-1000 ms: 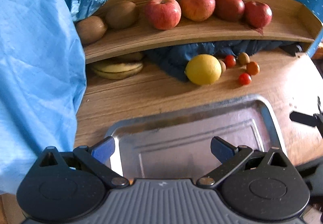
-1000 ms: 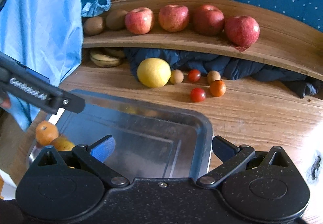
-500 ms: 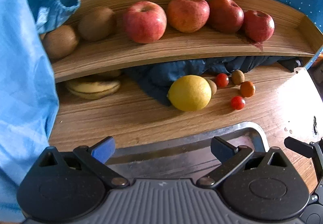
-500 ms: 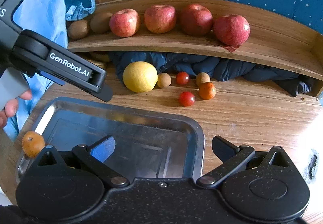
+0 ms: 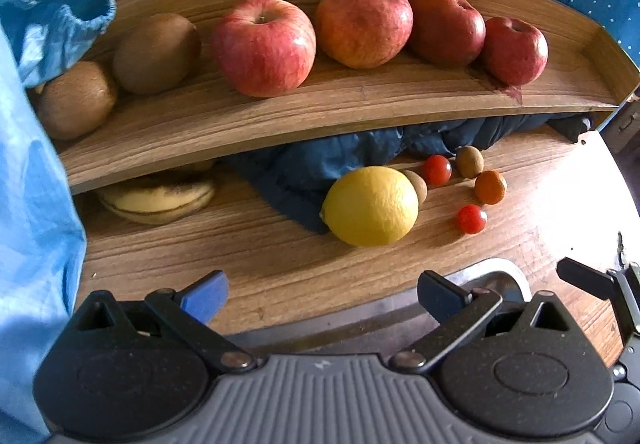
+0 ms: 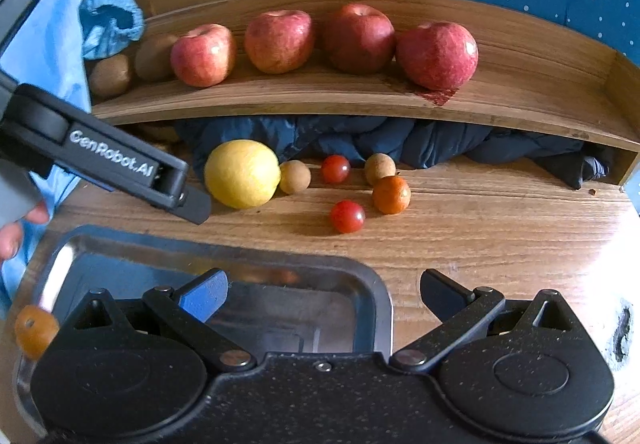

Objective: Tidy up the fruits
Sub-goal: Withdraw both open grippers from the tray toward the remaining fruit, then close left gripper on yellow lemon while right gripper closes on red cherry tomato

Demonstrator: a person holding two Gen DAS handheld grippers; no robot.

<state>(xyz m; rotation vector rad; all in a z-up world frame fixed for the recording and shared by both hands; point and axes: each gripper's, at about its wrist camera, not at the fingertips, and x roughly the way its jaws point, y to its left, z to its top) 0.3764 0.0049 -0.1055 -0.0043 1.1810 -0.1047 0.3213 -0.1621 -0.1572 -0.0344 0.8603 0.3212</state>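
A yellow lemon (image 5: 371, 205) lies on the wooden table, with small fruits to its right: two cherry tomatoes (image 5: 472, 219), a small orange (image 5: 490, 187) and two brown round fruits (image 5: 469, 161). My left gripper (image 5: 322, 296) is open and empty, a short way in front of the lemon. My right gripper (image 6: 323, 294) is open and empty too, above the metal tray (image 6: 376, 292). The tray holds a small orange fruit (image 6: 34, 329) at its left end. The left gripper's arm (image 6: 120, 168) reaches toward the lemon (image 6: 242, 173) in the right wrist view.
A curved wooden shelf (image 5: 340, 104) carries several red apples (image 5: 264, 46) and two kiwis (image 5: 156, 52). Bananas (image 5: 158, 198) and dark blue cloth (image 5: 320, 164) lie under it. A light blue sleeve (image 5: 28, 204) fills the left. A hand (image 6: 16, 232) shows at left.
My left gripper has moved forward off the tray toward the lemon, which looks larger now. The right gripper has also edged forward over the tray. Both stayed open.
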